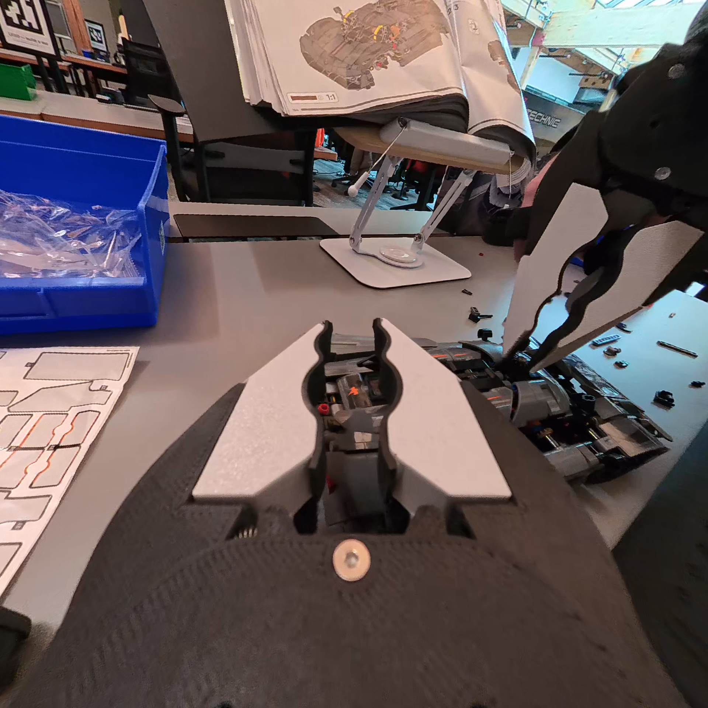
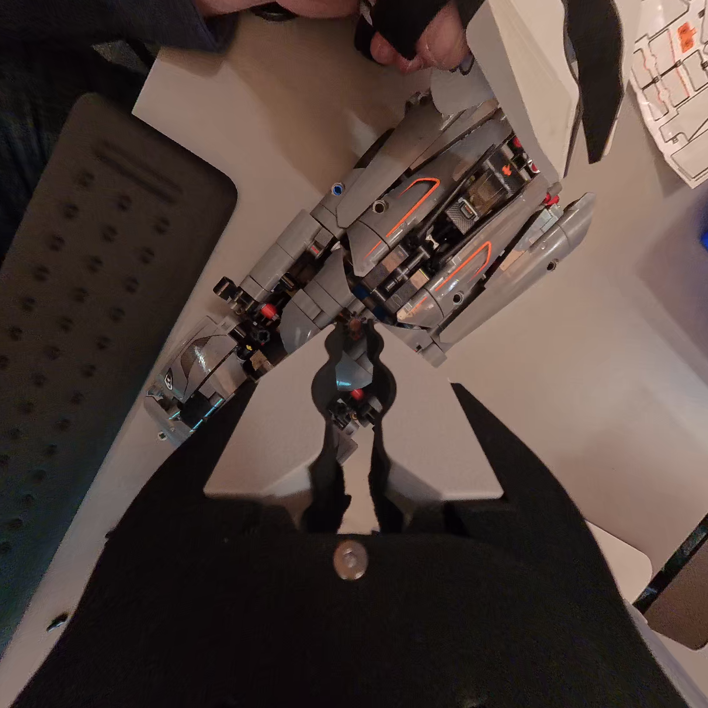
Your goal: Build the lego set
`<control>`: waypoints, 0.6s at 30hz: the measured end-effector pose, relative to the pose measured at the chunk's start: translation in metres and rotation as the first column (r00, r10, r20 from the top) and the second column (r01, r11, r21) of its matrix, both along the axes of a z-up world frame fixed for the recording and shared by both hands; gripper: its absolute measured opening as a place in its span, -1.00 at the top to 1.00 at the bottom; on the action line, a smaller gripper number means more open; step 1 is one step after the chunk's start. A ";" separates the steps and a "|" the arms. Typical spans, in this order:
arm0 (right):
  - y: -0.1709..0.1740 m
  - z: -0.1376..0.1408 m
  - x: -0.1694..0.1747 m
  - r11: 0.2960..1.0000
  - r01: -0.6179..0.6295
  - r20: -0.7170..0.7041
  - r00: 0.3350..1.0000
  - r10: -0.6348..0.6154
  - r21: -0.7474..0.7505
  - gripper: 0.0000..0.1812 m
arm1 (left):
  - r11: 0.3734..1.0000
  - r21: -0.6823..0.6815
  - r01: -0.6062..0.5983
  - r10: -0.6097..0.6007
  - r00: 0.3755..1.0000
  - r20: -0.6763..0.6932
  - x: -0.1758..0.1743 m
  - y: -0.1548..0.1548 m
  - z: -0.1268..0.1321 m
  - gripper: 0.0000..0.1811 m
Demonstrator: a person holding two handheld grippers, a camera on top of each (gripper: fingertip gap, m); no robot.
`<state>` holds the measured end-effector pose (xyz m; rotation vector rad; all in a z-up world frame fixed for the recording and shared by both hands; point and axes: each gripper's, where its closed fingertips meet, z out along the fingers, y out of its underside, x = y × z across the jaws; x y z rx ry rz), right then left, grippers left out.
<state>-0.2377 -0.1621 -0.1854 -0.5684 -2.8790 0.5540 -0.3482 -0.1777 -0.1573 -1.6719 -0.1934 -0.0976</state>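
Note:
A grey lego car (image 2: 383, 245) with orange stripes lies on the pale table (image 2: 536, 402). It also shows in the left wrist view (image 1: 555, 413). My left gripper (image 1: 354, 325) straddles one end of the car, its jaws closed against the body. The same gripper shows in the right wrist view (image 2: 536, 95), over the car's far end. My right gripper (image 2: 354, 326) reaches down to the middle of the car. Its tips are nearly together on a small dark piece (image 2: 354, 325) at the car's edge. In the left wrist view the right gripper (image 1: 525, 360) comes in from the upper right.
A blue bin (image 1: 76, 299) with clear bags stands at the left. An open instruction booklet (image 1: 364, 57) rests on a white stand (image 1: 394, 268) behind. A sticker sheet (image 1: 49, 421) lies front left. Small loose pieces (image 1: 662, 398) lie at the right. A dark perforated seat (image 2: 95, 306) borders the table. Some 12 cm of space lies between my two pairs of fingers.

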 end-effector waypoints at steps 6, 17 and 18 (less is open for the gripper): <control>0.001 -0.002 0.001 0.998 -0.001 0.025 1.000 0.000 0.067 0.90 | 1.000 -0.004 0.014 -0.014 1.000 -0.001 0.004 0.001 -0.001 0.80; 0.001 -0.004 0.001 0.992 0.009 0.084 0.996 -0.020 0.129 0.91 | 1.000 -0.007 0.017 -0.017 1.000 0.005 0.004 0.002 -0.002 0.80; 0.001 -0.005 0.001 0.991 0.009 0.086 0.996 -0.021 0.132 0.91 | 1.000 -0.006 0.019 -0.019 1.000 0.004 0.004 0.002 -0.002 0.80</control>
